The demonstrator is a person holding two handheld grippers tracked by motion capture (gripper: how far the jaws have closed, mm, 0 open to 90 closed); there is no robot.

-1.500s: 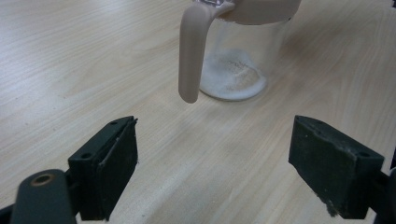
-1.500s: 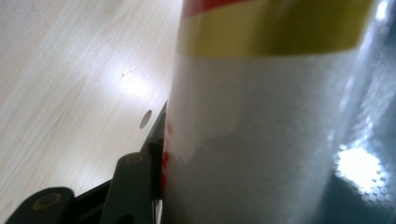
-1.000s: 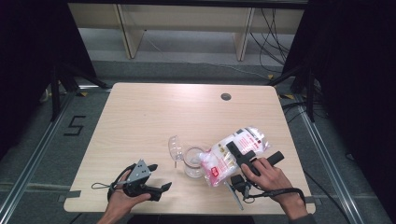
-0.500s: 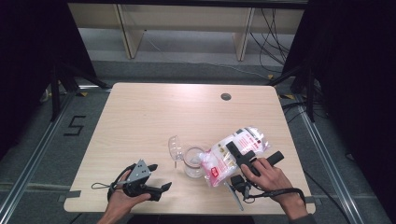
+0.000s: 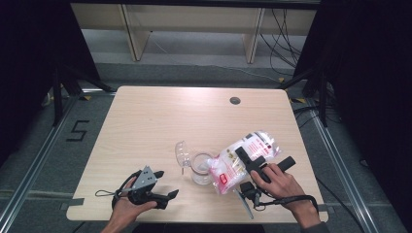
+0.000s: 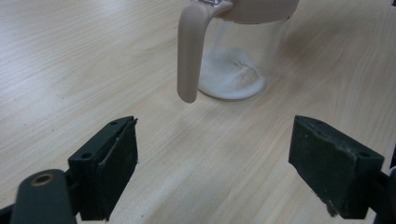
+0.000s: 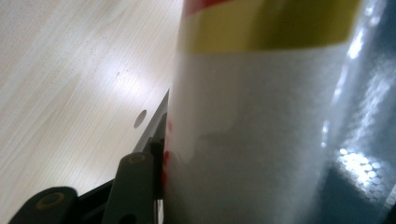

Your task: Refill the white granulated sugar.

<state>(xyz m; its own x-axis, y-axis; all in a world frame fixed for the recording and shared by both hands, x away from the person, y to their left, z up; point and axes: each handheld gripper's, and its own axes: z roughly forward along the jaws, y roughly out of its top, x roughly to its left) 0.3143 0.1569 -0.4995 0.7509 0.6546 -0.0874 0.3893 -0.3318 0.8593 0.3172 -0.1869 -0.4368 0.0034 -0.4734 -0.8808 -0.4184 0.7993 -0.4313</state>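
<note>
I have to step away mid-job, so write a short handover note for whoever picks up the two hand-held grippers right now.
Right hand-held gripper: shut on the bag of white grains, tipped with its lower end at the mouth of the clear jar.
Left hand-held gripper: open, holding nothing, near the front left of the table, jaws facing the jar.
Jar: upright mid-table, hinged lid flipped open, beige handle towards the left hand-held gripper.
Done: a shallow layer of white grains covers the jar's bottom.
Left: probably finish pouring, set the bag down, close the lid.
</note>
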